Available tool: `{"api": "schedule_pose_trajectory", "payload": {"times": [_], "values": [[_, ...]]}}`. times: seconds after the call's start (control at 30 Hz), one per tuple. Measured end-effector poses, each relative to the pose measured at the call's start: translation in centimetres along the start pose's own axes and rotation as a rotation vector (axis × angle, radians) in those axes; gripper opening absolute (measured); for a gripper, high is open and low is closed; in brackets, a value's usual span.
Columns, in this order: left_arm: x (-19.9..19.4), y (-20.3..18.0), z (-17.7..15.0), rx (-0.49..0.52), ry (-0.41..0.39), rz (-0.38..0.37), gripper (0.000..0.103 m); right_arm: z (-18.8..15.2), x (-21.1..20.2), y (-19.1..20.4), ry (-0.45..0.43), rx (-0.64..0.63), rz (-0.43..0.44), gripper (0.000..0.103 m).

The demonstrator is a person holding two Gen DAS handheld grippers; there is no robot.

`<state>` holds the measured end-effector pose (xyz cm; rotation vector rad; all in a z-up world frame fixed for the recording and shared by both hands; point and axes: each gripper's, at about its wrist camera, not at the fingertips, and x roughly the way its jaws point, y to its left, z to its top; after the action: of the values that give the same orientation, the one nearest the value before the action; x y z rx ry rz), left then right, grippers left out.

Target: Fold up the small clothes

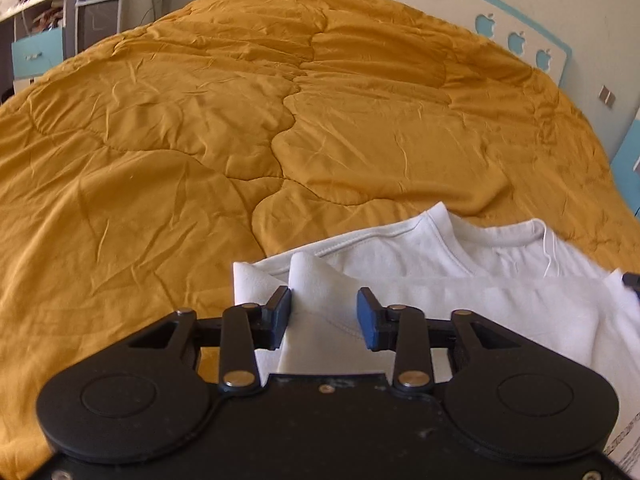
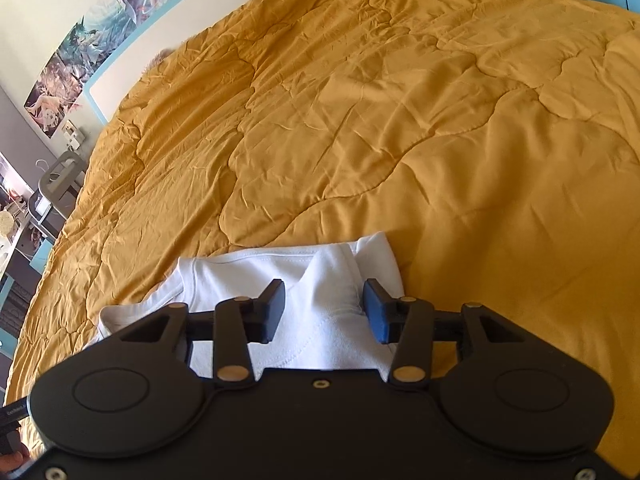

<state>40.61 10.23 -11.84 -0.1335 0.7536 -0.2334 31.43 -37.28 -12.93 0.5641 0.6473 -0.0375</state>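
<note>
White shirt [image 2: 320,304] fold between right gripper [image 2: 325,310] pads, on yellow quilt [image 2: 400,120].

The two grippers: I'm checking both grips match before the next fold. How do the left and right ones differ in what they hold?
The left gripper has a raised fold of the white garment filling its gap; on the right gripper, cloth looks clear of the right pad. The left sits at the garment's left edge, the right at its right edge. Both lie over the mustard quilt, jaws partly apart.

Shirt [image 1: 460,300] on quilt [image 1: 240,120], near edge; headboard [image 1: 520,20] behind.
</note>
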Motion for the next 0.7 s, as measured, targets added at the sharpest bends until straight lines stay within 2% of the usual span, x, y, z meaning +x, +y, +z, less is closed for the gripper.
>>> {"api": "schedule_pose_trajectory", "payload": {"times": [0.03,0.07,0.1,0.13,0.33,0.43,0.5,0.7], "values": [[0.1,0.0,-0.1,-0.006,-0.003,0.003,0.029,0.0,0.0,0.1,-0.003,-0.004,-0.008,0.036],[0.1,0.2,-0.1,-0.018,-0.006,0.000,0.007,-0.1,0.0,0.1,-0.007,-0.012,-0.014,0.031],[0.0,0.3,-0.1,-0.031,-0.012,0.000,0.006,-0.1,-0.1,0.3,-0.014,-0.019,-0.021,0.026],[-0.2,0.4,-0.1,-0.048,-0.033,-0.002,0.006,-0.1,-0.1,0.3,-0.019,-0.022,-0.022,0.018],[-2.5,-0.5,0.3,0.002,-0.193,0.060,0.006,-0.2,-0.3,0.1,-0.044,0.008,-0.032,0.015],[-0.5,0.4,0.5,-0.013,-0.112,0.082,0.006,-0.4,0.0,-0.1,-0.043,0.012,-0.041,0.015],[1.0,0.6,-0.1,0.012,-0.067,0.112,0.007,-0.7,0.3,-0.2,-0.042,0.009,-0.052,0.015],[1.9,1.3,-0.4,-0.013,-0.038,0.104,0.012,-0.4,0.1,-0.7,-0.049,0.057,-0.041,0.017]]}}
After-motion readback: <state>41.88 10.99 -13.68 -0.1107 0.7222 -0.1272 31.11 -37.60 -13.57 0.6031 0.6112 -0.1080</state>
